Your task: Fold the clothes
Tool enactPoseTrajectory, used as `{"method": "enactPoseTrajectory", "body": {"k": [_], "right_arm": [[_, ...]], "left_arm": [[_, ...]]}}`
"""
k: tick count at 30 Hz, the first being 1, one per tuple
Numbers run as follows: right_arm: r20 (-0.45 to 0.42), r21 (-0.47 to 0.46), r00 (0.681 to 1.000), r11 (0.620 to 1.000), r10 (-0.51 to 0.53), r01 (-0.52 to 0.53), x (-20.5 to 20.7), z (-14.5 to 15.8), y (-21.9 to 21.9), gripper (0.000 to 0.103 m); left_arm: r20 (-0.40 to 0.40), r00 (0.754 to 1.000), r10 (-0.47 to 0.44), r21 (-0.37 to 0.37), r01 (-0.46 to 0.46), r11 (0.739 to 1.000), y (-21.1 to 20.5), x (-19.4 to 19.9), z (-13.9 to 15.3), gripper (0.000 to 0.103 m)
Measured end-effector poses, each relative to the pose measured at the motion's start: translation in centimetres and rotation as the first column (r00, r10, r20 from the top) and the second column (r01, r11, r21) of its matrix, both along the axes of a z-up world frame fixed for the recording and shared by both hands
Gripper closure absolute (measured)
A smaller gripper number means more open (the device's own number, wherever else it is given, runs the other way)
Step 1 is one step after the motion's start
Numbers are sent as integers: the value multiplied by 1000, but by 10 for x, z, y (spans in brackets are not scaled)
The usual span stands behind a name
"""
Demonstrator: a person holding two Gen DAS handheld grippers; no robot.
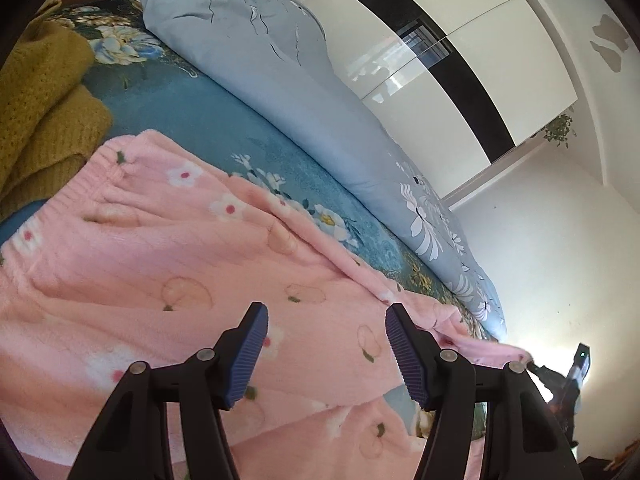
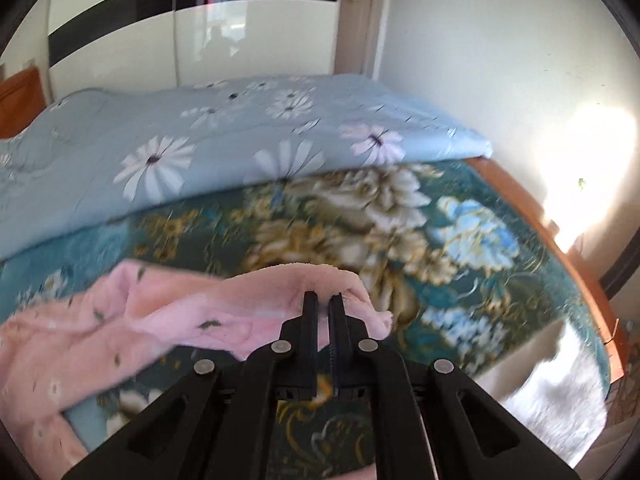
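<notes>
The right gripper (image 2: 323,300) pinches the pink pants (image 2: 132,320) hem; the left gripper (image 1: 326,314) hovers open above the pants.

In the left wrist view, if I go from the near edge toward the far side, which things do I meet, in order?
Left gripper, jaws open → pink flowered garment → teal floral bedsheet → light blue daisy quilt → glossy white wardrobe.

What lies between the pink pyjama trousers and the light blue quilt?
In the left wrist view, a strip of teal flowered bedsheet separates the pink pyjama trousers from the light blue quilt.
</notes>
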State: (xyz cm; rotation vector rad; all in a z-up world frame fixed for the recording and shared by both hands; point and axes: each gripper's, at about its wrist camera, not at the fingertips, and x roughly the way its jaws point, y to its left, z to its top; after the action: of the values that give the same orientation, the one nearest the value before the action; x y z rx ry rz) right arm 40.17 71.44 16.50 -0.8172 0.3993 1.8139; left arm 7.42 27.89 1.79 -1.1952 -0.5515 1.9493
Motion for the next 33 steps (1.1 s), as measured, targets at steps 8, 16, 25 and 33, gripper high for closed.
{"method": "enactPoseTrajectory", "body": {"k": [8, 16, 25, 33], "right_arm": [[-186, 79, 935, 944, -303, 321, -16, 34, 85, 97], [-211, -31, 966, 989, -147, 143, -17, -34, 67, 60], [-458, -449, 886, 842, 72, -301, -70, -116, -7, 59], [-488, -578, 872, 761, -34, -293, -131, -147, -10, 65]], "left_arm": [[28, 997, 70, 30, -71, 997, -21, -17, -7, 38], [-6, 994, 106, 11, -106, 994, -31, -17, -5, 35], [1, 996, 92, 11, -92, 996, -33, -15, -10, 35], [41, 994, 98, 8, -98, 995, -42, -23, -19, 34]]}}
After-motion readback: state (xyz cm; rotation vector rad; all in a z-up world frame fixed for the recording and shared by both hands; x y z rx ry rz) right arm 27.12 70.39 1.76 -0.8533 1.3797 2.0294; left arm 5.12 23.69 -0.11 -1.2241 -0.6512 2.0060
